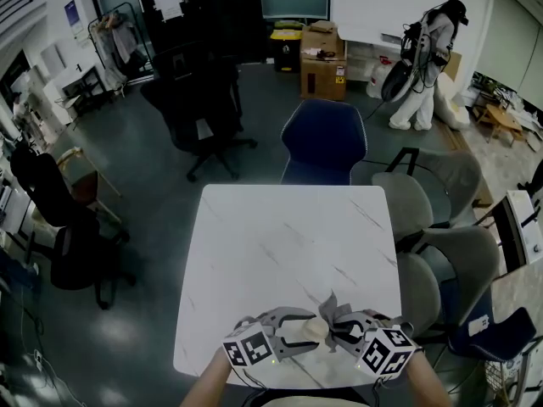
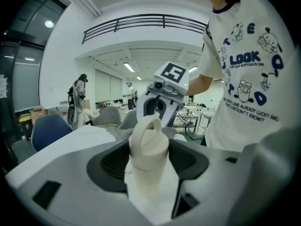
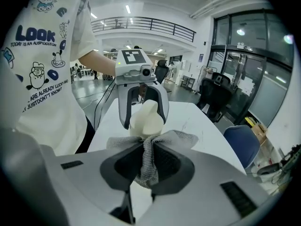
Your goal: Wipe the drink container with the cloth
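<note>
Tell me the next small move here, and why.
Probably rub the cloth across the drink container: the left tongs are shut on the container, the right tongs are shut on the cloth, and the cloth appears to lie right at its side.

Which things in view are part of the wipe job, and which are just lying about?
In use:
drink container, held in the left gripper
cloth, held in the right gripper
table

Lying about:
blue chair
cardboard box
black office chair
</note>
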Demonstrator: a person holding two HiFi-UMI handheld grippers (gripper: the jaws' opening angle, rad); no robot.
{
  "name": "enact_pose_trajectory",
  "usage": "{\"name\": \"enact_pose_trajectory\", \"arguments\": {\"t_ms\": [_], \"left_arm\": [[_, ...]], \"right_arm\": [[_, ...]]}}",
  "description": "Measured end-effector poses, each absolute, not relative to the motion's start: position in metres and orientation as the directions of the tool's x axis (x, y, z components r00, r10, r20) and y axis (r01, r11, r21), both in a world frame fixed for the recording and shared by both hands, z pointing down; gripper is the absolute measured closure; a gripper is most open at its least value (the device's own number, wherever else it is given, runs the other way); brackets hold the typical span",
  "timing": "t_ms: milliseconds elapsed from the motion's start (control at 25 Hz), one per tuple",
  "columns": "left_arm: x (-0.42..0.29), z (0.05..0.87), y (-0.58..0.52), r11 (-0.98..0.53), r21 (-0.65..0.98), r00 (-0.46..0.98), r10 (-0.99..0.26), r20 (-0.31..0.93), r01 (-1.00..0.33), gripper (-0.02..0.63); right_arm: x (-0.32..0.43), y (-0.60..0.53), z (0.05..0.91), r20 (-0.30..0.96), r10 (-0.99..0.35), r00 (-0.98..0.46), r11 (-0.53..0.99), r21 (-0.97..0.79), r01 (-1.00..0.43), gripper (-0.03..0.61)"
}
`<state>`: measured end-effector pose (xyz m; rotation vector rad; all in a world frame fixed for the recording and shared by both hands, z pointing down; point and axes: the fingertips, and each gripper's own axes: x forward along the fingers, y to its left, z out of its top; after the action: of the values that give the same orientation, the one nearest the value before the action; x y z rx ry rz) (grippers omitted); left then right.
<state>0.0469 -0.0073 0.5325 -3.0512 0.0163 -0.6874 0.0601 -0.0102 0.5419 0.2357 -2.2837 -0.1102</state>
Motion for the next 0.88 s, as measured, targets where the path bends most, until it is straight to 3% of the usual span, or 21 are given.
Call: {"name": "enact_pose_trajectory", "arguments": {"t_ms": [880], "left_arm": [[0.044,0.539,-0.006,-1.000,0.002,0.906,-0.021,0.422,-0.024,0.345]], "right_arm": [[0.061,-0.009,0.607,0.798,-0.144,-0.586,0.986,0.064,-0.154,0.531]]}}
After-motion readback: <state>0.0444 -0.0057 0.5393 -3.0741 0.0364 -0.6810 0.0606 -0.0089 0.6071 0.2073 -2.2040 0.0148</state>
